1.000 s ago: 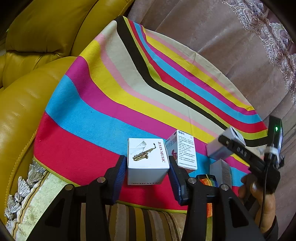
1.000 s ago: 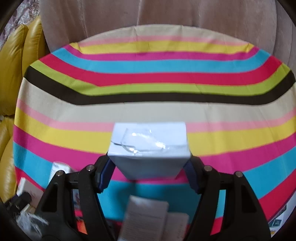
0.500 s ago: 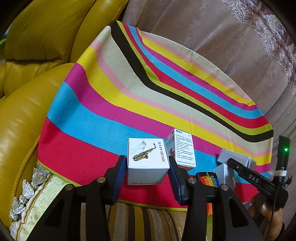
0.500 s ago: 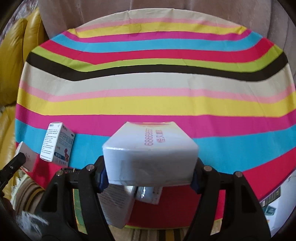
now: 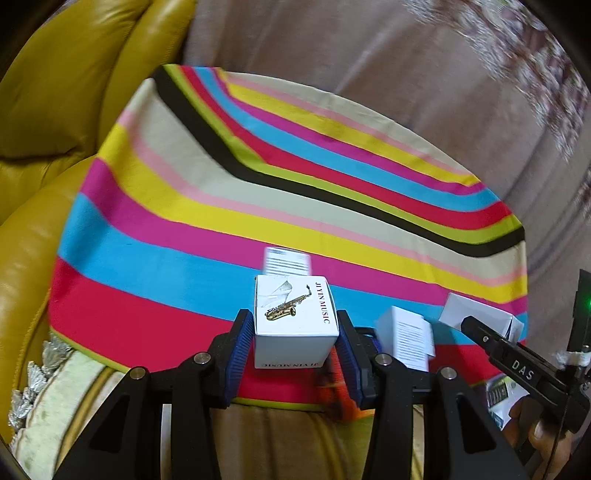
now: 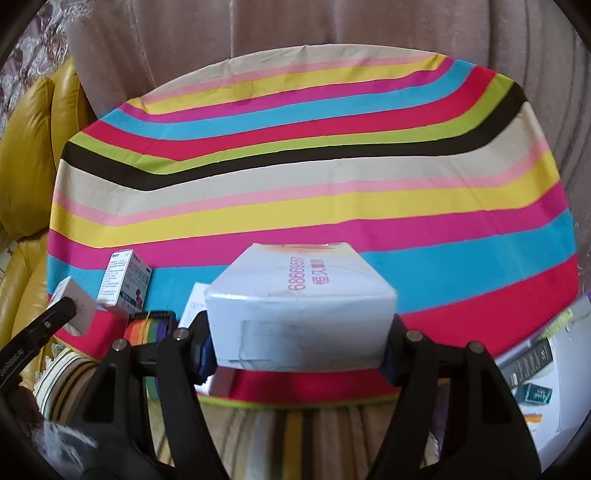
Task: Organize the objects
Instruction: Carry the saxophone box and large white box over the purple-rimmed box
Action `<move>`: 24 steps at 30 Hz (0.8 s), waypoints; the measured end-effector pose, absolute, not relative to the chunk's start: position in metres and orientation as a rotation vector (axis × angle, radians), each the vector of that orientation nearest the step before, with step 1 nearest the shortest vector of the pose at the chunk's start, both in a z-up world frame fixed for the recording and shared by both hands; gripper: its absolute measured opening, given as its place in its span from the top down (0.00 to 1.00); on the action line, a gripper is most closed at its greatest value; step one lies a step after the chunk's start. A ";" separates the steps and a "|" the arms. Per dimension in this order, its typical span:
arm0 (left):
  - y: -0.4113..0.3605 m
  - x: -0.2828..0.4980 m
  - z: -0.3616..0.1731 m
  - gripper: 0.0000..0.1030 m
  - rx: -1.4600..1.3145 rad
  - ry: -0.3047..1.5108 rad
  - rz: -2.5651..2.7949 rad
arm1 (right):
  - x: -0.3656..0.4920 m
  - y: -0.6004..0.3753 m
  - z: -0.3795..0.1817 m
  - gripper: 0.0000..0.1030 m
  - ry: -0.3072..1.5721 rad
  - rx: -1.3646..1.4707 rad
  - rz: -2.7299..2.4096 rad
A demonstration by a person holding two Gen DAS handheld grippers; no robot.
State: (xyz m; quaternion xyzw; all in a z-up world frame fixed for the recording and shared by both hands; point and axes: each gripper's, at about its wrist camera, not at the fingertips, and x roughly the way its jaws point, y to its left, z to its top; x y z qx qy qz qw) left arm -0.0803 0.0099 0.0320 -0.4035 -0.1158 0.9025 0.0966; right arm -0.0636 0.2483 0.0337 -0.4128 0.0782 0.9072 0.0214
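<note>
surface: round top under a striped cloth (image 6: 295,173), bands of red, blue, pink, yellow, cream, black and green
room: yellow leather sofa (image 5: 44,122) hard against the left rim; brownish curtain (image 6: 332,26) hanging behind the far rim
left tongs (image 5: 295,332): pinching a small white saxophone box (image 5: 295,314), lifted over the near rim, blue pads flat on both its sides
right tongs (image 6: 299,332): clamped on a bigger white carton (image 6: 299,295) with pink digits, raised above the near red band
loose boxes: medicine box (image 6: 123,284) upright on the blue band near the left rim; another white box (image 5: 404,336) just beside the left tongs; rainbow-striped item (image 6: 147,328) at the near edge, partly hidden
edges: near rim crowded by both tongs and the boxes; papers and dark packets (image 6: 546,362) off the right rim
open room: middle and far bands of the cloth bare, wide space toward the curtain
below near rim: striped beige fabric (image 6: 295,424)
</note>
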 end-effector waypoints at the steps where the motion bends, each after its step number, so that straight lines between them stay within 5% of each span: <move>1: 0.015 -0.078 0.034 0.56 -1.191 -0.333 2.666 | -0.059 0.252 0.035 0.32 0.248 -1.275 2.810; 24: 0.148 -0.044 0.050 0.56 -1.105 -0.095 2.395 | 0.046 0.352 0.044 0.32 0.420 -1.188 2.640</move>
